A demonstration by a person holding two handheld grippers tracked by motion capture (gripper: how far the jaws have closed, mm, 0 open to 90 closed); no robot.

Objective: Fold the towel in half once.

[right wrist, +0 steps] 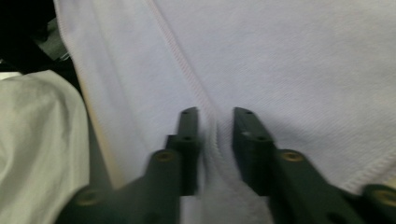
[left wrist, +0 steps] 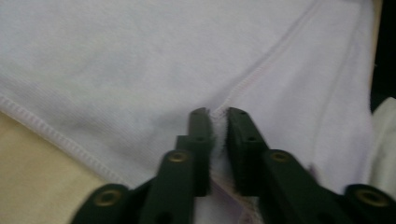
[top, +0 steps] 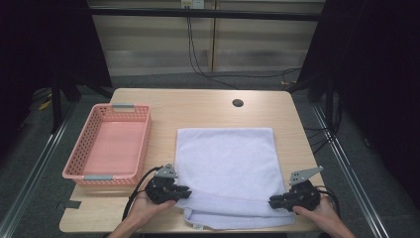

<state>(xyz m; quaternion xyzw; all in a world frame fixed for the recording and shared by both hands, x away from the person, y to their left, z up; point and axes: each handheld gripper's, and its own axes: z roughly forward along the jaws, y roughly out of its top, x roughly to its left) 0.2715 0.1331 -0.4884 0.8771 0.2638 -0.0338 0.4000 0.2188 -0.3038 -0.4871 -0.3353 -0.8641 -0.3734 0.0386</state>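
Both hands sit at the counter's (top: 208, 101) near edge, left tool (top: 182, 190) and right tool (top: 275, 202) each clamped on the hem of the white towel (top: 225, 158), beside a pink basket (top: 106, 144). Folding well probably means raising both corners evenly, keeping the hem taut. Cloth under the near fold is hidden, and the right gripper view is blurred.

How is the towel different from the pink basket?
The towel is white, soft and lies flat; the pink basket is stiff, with holey walls. The left tongs and right tongs pinch the towel's hem; nothing touches the basket. Both sit on the table.
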